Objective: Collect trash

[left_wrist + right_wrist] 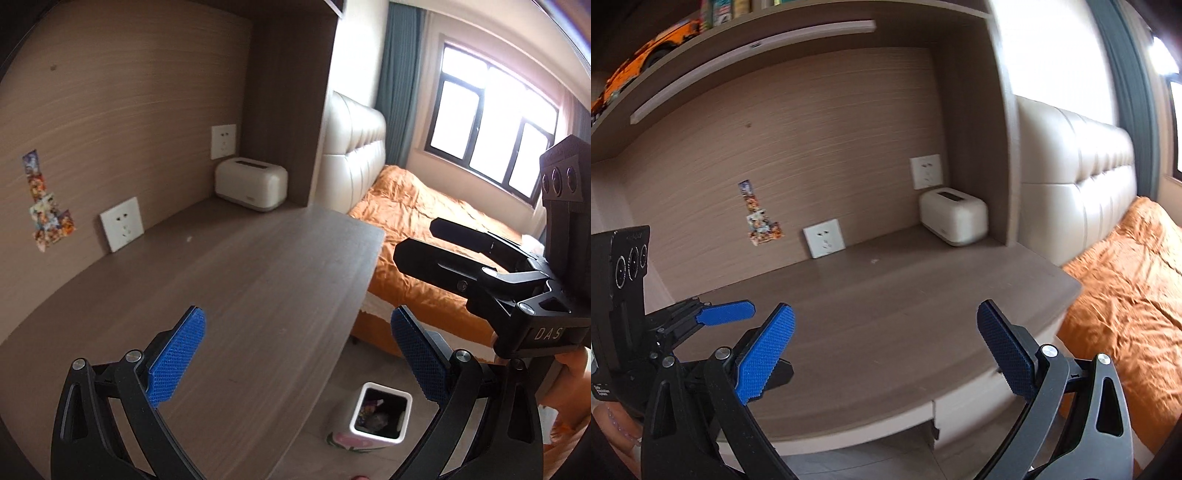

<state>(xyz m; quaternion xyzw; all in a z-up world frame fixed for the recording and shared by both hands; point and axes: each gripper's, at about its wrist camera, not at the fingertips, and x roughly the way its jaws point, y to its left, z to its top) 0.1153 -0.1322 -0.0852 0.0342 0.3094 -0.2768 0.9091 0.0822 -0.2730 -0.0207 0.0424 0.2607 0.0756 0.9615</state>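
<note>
Both tongs released, nothing gripped: left tongs (297,363) over the wooden surface (236,280), right tongs (886,356) alongside. Trash bin (380,415) down on the floor, just below and between the left tongs' pads, rubbish inside. Toaster (953,216) far ahead.

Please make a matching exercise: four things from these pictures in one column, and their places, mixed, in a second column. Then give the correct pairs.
Things:
1. toaster
2. trash bin
3. orange blanket
4. stickers

Places:
A. on the floor beside the desk
B. on the bed
C. on the desk's back wall
D. in the desk's back corner, below a wall socket

Pairs: 1-D, 2-A, 3-B, 4-C
</note>
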